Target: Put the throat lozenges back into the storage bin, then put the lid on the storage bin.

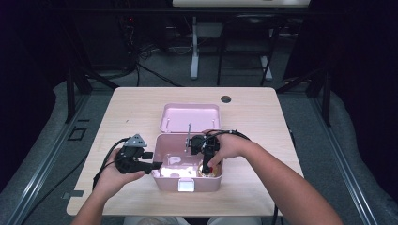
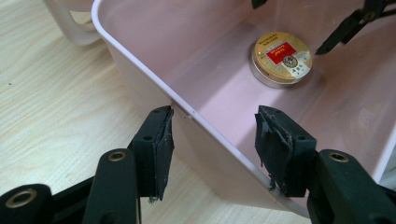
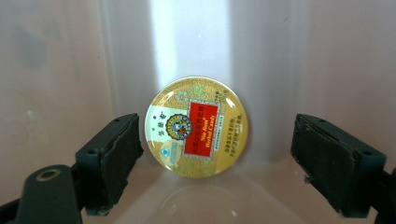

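In the high view the right hand (image 1: 230, 146) and the right gripper (image 1: 207, 169) cover most of the tin (image 1: 210, 172), so only a gold sliver shows at the box's near right corner. The person's arms are cut off at the bottom edge.

The box (image 1: 187, 180) is smooth pink plastic with rounded corners and a pale latch on its front wall. Its lid (image 1: 190, 117) lies open flat behind it on the light wood-grain table (image 1: 131, 108).

In the right gripper view the tin (image 3: 196, 126) is a flat round disc with a glossy gold top, a red panel at its centre and a round emblem beside it. The red panel reads "Nin Jiom Herbal Candy"; the smaller print around it is too fine to read. It rests on the box floor. The right gripper (image 3: 212, 158) is spread wide, a jaw on either side of the tin, neither touching it. Its black pads look worn and ragged.

In the left gripper view the left gripper (image 2: 215, 140) is also released, its jaws straddling the box's side wall (image 2: 205, 126), one outside, one inside. The tin (image 2: 280, 58) lies farther along the floor, showing a silver rim.
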Motion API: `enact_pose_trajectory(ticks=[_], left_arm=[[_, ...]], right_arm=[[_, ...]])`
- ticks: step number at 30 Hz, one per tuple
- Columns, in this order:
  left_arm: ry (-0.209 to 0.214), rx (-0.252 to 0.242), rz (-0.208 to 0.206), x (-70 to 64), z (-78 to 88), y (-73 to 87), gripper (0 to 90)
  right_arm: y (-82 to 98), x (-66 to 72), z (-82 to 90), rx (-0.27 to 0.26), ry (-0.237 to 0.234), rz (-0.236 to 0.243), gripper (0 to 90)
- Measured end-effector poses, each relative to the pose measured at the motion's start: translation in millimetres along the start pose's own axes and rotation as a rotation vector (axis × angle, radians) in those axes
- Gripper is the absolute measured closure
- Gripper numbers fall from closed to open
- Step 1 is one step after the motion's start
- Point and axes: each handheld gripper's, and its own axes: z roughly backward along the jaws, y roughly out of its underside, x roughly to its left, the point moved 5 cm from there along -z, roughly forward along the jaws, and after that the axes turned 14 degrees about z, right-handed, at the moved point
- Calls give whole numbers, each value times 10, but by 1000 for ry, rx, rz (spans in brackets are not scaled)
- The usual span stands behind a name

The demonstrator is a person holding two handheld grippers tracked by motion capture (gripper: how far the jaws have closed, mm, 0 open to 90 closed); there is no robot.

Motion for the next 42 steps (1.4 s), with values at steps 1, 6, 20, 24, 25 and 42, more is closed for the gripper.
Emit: enact_pose_trajectory(ticks=[1, 6, 20, 24, 25, 42], left_arm=[[1, 1, 1, -2, 1, 0, 467], [2, 4, -1, -1, 9, 0, 469], [0, -3, 2, 6, 13, -3, 478], [-2, -2, 0, 1, 14, -5, 481], [-3, -3, 0, -1, 14, -4, 482], [-2, -4, 4, -6, 18, 0, 485]], right_arm=[[-3, 6, 43, -9, 8, 3, 166], [-34, 43, 258, -30, 49, -9, 190], [83, -11, 654, -110, 124, -216, 201], [149, -71, 742, -152, 150, -276, 184], [179, -96, 772, -165, 157, -298, 170], [368, -255, 860, -205, 245, -428, 345]])
